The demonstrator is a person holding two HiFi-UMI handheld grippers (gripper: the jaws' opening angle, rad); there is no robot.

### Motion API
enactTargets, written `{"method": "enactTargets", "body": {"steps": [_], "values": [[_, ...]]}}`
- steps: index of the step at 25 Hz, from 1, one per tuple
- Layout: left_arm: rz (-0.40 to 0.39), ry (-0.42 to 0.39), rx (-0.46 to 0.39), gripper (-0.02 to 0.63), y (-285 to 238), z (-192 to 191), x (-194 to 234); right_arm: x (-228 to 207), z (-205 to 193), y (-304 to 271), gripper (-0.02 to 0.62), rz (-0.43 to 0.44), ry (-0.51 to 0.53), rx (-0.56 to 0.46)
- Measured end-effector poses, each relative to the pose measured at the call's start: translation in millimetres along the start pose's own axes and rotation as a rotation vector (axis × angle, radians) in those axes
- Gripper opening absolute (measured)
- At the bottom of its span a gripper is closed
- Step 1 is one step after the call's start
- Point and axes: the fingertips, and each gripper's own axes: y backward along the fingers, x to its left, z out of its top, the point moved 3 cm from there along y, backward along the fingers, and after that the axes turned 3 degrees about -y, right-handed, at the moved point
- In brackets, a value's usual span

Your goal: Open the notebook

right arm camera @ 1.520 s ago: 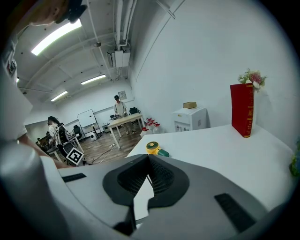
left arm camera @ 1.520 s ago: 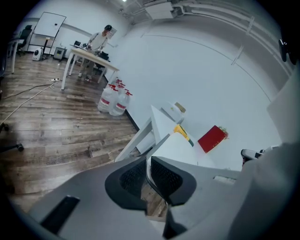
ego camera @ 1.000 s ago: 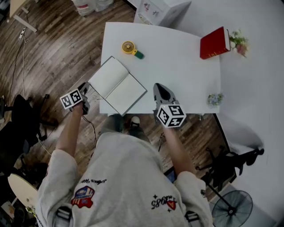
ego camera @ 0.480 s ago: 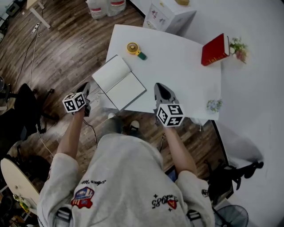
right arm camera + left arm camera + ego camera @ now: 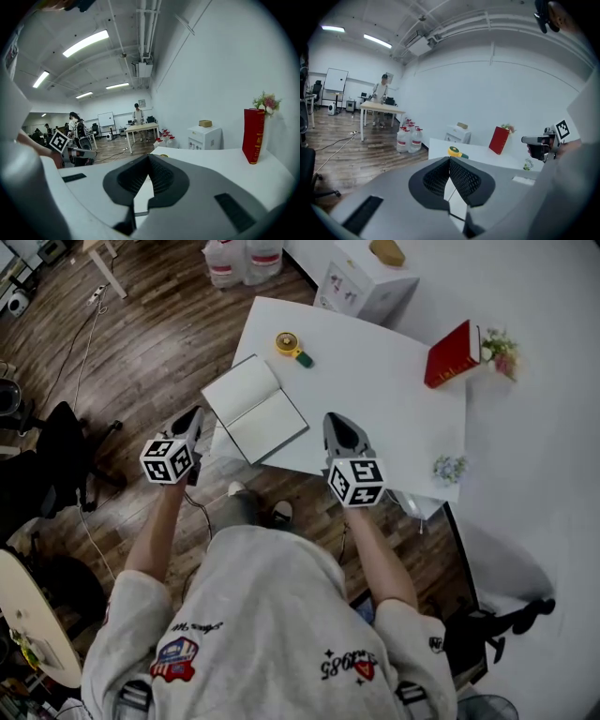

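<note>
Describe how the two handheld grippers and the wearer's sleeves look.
The left gripper and right gripper are grey, tapering shells lined with black, mesh-textured pads. Each carries a white cube printed with black square markers. The person wears a pale grey top with red-and-blue prints; its sleeves leave the forearms bare.

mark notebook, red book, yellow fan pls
notebook [image 5: 255, 410], head view, centre crease between the open pages
red book [image 5: 452, 355], head view, middle of its red cover
yellow fan [image 5: 286, 343], head view, round yellow head
</note>
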Motion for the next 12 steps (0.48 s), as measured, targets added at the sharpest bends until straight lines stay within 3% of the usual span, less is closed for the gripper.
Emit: {"method": "enactTargets", "body": {"steps": [6, 12], "values": [[-0.012, -0.019, -0.116, 0.005, 29, 39, -38, 14, 16, 17, 0.002, 0.029, 0.049, -0.057], [-0.018, -0.108, -0.181, 0.005, 51, 66, -72, 25, 31, 34, 0.002, 0.057, 0.087, -0.105]]}}
